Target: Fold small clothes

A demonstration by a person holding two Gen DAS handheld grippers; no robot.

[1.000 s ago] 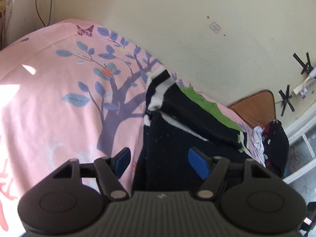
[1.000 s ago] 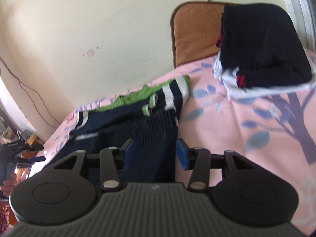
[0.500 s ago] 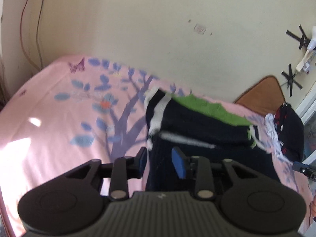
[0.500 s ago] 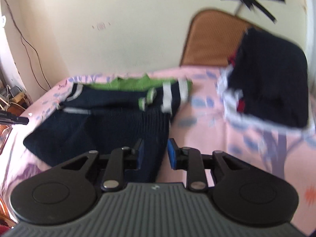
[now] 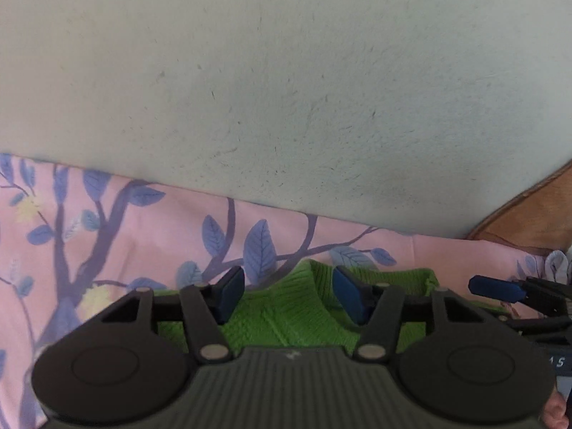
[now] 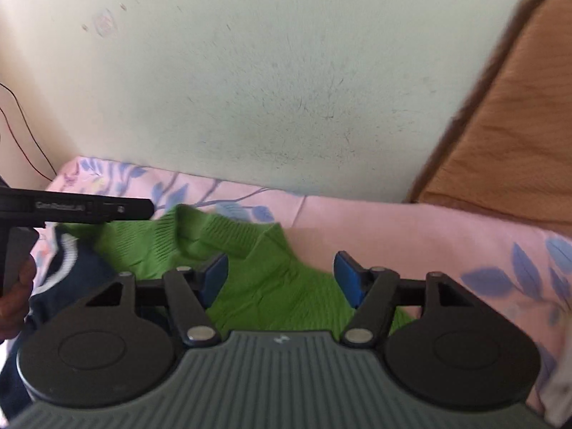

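A knit sweater lies on the pink bed sheet (image 5: pixel 107 236) with its green collar end (image 5: pixel 286 314) towards the wall. My left gripper (image 5: pixel 290 291) hovers over the collar's left side, jaws opening, green knit below the gap, pads not pressing it. My right gripper (image 6: pixel 281 279) stands over the green shoulder (image 6: pixel 250 250) on the right, jaws also opening and gripping nothing. A navy sleeve with a white stripe (image 6: pixel 71 271) shows at the left. One of the right gripper's blue pads (image 5: pixel 495 287) pokes in from the right.
The pale wall (image 5: pixel 286 89) rises right behind the sweater. A brown headboard (image 6: pixel 500 125) stands at the right. The left gripper's black body (image 6: pixel 89 209) and the hand holding it (image 6: pixel 18 296) sit at the left edge, and a dark cable (image 6: pixel 25 139) hangs down the wall.
Both grippers swept forward across the sweater, from its navy hem to the green collar by the wall. Their jaws narrowed midway and now stand wider apart.
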